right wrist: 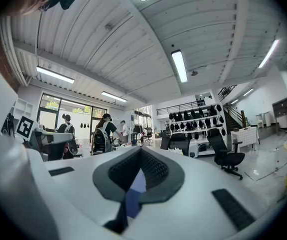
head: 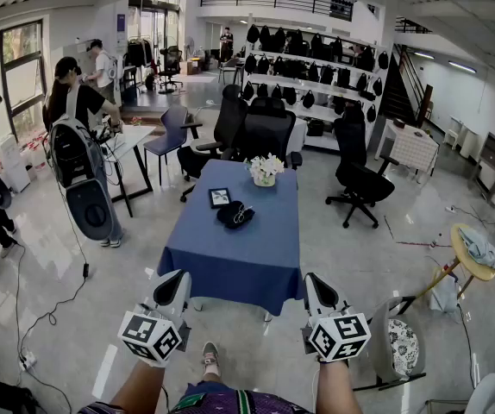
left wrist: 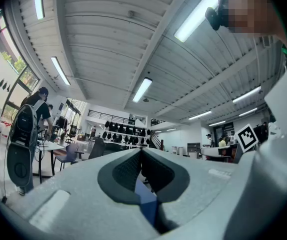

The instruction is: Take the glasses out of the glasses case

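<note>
A dark glasses case lies near the middle of the table with the blue cloth, some way ahead of me. A small pale glint shows on top of it; the glasses cannot be made out. My left gripper and right gripper hang low in front of my body, short of the table's near edge and far from the case. In the left gripper view the left gripper has its jaws together with nothing between them. The right gripper looks the same in its own view.
A small framed picture and a pot of white flowers sit behind the case. Black office chairs crowd the table's far end. A person with a backpack stands at left by a desk. A patterned stool is at my right.
</note>
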The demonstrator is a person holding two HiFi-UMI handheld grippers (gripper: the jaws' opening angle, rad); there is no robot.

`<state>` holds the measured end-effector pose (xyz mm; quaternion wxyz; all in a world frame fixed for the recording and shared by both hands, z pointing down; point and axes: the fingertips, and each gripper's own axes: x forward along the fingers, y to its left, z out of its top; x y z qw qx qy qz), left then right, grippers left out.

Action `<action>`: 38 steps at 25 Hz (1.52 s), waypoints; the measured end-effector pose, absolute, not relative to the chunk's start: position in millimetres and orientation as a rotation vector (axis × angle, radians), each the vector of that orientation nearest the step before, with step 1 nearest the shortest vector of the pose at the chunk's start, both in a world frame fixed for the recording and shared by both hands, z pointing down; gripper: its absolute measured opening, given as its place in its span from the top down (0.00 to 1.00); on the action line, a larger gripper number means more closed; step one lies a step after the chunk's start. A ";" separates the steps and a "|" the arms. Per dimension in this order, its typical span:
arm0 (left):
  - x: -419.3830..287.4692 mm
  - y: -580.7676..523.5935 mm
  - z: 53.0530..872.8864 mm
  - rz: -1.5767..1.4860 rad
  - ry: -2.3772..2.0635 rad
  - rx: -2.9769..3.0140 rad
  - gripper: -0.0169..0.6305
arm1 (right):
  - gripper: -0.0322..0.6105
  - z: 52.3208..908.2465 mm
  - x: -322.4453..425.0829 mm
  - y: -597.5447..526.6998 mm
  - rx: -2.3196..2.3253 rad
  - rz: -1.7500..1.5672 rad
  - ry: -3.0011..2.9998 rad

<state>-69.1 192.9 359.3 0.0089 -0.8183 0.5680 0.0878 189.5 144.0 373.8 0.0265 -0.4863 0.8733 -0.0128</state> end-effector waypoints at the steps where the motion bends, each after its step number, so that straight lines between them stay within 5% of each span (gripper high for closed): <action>1: -67.9 194.6 359.0 0.275 1.778 -2.557 0.95 | 0.95 373.1 191.3 146.3 -1.503 -0.039 2.701; 38: -88.7 159.6 375.1 0.266 1.866 -2.586 0.95 | 0.95 385.8 170.6 106.5 -1.419 -0.096 2.751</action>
